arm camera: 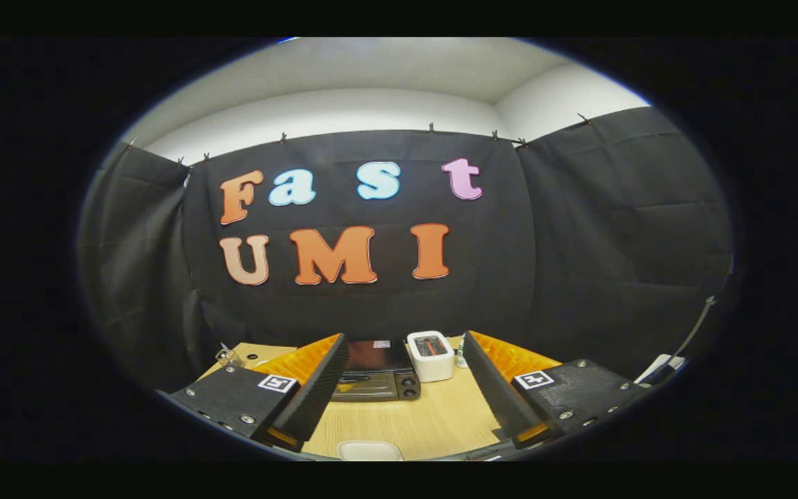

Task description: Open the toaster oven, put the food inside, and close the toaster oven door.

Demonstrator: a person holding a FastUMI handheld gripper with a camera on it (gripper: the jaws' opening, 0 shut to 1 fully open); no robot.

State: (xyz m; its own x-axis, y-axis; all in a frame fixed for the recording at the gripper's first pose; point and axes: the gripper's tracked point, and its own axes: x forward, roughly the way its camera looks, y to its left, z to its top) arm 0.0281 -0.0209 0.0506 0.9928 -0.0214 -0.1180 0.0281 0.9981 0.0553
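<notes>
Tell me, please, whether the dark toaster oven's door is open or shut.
Shut: the dark toaster oven shows its glass door upright above the knobs, beyond the open, empty gripper.

Pale wooden table (433,423): light tan with a faint grain. Dark rectangular toaster oven (378,371) at the far edge: black body, glossy dark glass door, black knobs on a grey lower panel. Small rounded white box (431,355) just beside it: white shell, top face dark with an orange-red mark. Flat white object (370,450) at the near edge: plain white. Booth wall: black cloth. Room wall and ceiling above: off-white. Gripper (402,388), fingers spread apart, empty: each mount carries a black-and-white square marker.
</notes>
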